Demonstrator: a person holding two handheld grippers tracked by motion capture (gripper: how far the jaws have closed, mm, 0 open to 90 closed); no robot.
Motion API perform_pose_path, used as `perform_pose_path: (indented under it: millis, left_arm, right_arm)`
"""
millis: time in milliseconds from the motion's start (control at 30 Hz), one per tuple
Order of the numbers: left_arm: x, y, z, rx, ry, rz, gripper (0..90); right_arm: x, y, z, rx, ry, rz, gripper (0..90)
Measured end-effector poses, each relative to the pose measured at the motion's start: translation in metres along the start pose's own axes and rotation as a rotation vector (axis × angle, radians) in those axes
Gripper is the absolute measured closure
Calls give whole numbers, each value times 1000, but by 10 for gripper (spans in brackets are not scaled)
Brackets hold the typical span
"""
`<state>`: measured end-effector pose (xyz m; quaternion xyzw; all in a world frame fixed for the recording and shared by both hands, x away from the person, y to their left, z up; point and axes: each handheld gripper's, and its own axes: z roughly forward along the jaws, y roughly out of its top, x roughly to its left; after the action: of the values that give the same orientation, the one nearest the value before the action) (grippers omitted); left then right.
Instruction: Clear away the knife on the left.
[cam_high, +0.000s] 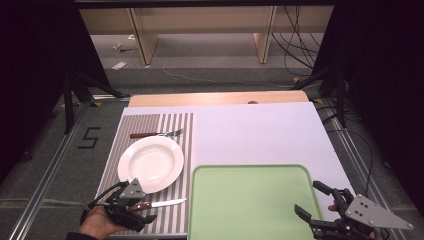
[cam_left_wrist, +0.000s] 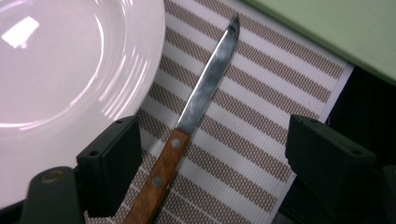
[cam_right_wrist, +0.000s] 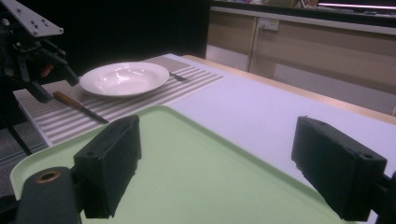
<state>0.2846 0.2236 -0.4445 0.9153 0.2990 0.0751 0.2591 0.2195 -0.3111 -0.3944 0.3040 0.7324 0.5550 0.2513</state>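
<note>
The left gripper (cam_high: 131, 207) hangs over the knife (cam_high: 159, 203) with its fingers (cam_left_wrist: 111, 164) spread wide — the wooden handle lies between them, nearer the left finger, gripped by neither. The knife rests on the striped mat (cam_high: 181, 131) just beside the plate (cam_high: 151, 163), blade tip towards the green tray (cam_high: 250, 200). The left gripper view shows the two rivets in the handle (cam_left_wrist: 159, 179) and the smeared blade; the high view does not. From above, a black "5" (cam_high: 88, 137) is marked on the floor left of the surface, and a fork (cam_high: 156, 133) lies beyond the plate. The right gripper (cam_high: 314, 202) hovers over the tray's near right corner — fingers (cam_right_wrist: 337, 167) wide apart, holding nothing.
</note>
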Motion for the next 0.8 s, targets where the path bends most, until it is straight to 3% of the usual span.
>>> perform_pose_path:
  millis: [33,233,500,667,700,800]
  left_arm:
    - [1,-3,2,26,4,-4,189]
    - [10,-8,9,71,11,-36,200]
    - [17,-9,18,122,6,-37,256]
    - [19,-7,22,164,-3,-15,331]
    - [20,-7,22,179,2,-2,366]
    - [21,-4,23,195,0,-14,508]
  right_arm:
    - [0,0,0,-1,2,2,169]
    - [1,0,0,1,3,0,169]
    - [0,0,0,3,3,2,169]
    - [0,0,1,4,2,1,169]
    - [0,0,1,4,1,2,169]
    - [0,0,1,4,2,2,169]
